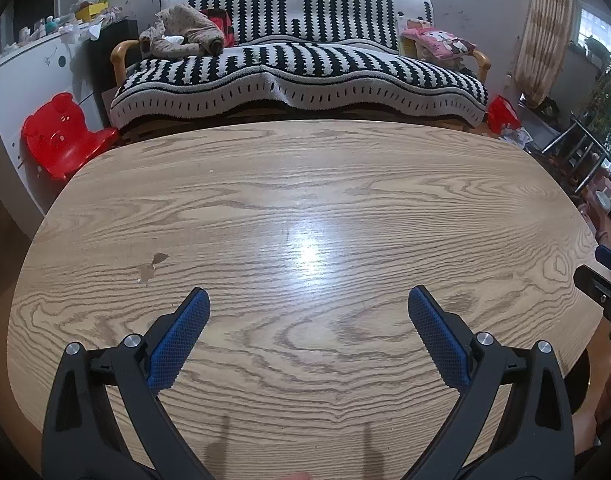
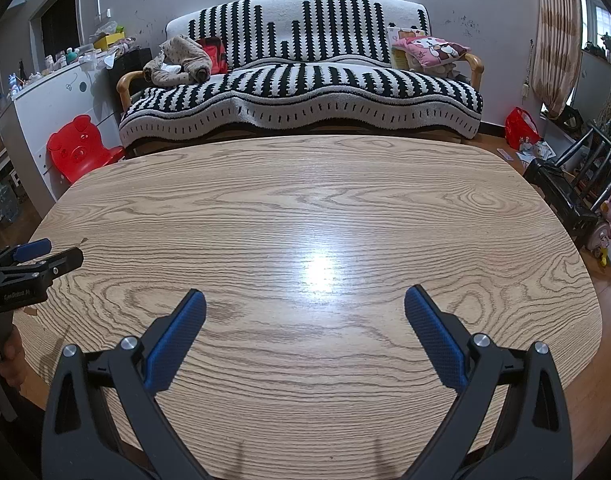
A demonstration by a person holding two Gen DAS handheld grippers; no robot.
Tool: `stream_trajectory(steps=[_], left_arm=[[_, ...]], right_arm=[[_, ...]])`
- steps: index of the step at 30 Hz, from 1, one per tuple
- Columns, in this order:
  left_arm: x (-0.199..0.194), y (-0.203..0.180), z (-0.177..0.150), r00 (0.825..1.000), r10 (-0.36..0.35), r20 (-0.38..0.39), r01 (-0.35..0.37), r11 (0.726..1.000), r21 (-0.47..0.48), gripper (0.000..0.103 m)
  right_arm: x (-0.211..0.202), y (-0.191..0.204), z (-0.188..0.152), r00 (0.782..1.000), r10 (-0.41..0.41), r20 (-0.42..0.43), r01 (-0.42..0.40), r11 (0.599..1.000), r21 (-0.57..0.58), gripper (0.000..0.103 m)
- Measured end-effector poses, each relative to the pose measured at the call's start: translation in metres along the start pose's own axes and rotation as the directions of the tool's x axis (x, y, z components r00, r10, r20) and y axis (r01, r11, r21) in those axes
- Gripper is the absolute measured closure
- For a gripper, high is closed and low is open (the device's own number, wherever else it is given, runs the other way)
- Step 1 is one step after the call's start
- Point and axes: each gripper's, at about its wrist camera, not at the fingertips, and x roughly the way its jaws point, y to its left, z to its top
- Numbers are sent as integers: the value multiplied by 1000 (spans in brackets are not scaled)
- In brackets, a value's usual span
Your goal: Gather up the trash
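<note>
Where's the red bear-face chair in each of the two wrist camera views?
Left wrist view: the red bear-face chair sits at the far left, beyond the table's left edge, against the white cabinet.
Right wrist view: the chair is again at the left, a little further in, beside the same cabinet.
Shared landmark: the black-and-white striped sofa, just right of the chair in both.

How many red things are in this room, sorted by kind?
Red bear-face chair: 1
Red bag on the floor: 1
Red item on the sofa, behind the brown garment: 1
Total: 3
</note>
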Motion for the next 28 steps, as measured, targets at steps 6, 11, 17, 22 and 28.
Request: stream_trajectory(steps=[6,11,17,22,28], left_arm=[[0,1,1,1000,9,-11,-9,1000,-14,7],[-2,-1,4,1000,3,-8,-3,1000,-7,7],[-7,-5,3,1000,-1,19,1,1000,17,7],[-7,-7,5,1000,14,18,-14,1000,23,7],[-5,-2,7,1000,0,-7,0,1000,-14,7]], right_arm=[[0,0,0,1000,-2,0,2,1000,1,7],[0,0,0,1000,-1,-1,1,1000,-1,7],[0,0,0,1000,-2,1,2,1000,2,7],[0,0,0,1000,-1,0,1,1000,0,7],[0,0,0,1000,-2,0,2,1000,1,7]])
